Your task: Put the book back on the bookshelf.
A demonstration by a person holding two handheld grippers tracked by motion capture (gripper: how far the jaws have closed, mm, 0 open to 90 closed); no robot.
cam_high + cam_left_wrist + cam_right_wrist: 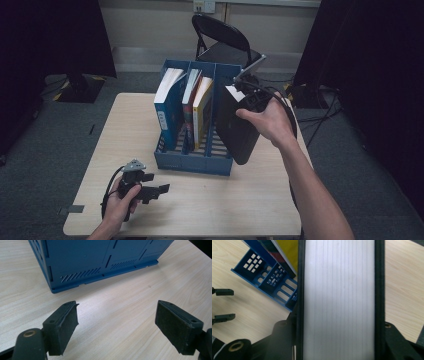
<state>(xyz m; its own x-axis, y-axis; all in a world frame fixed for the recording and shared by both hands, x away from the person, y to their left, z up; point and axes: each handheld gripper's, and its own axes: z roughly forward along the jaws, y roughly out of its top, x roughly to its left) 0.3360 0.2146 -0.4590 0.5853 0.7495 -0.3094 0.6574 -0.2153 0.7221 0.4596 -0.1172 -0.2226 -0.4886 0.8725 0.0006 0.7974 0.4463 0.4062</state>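
Grey carpet floor (45,145), black folding chair (222,42), pale wall (150,25)

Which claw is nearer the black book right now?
Right. The right claw grips the black book at its top edge; the left claw rests open on the table, well apart.

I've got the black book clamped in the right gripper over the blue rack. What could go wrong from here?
1. The black book hangs tilted, gripped by the right gripper only near its top; it may swing or slip.
2. Its lower corner sits at the rack's right front edge and could catch there instead of entering the empty right slot.
3. The left gripper rests open, apart from the rack, so a bump could shift it.
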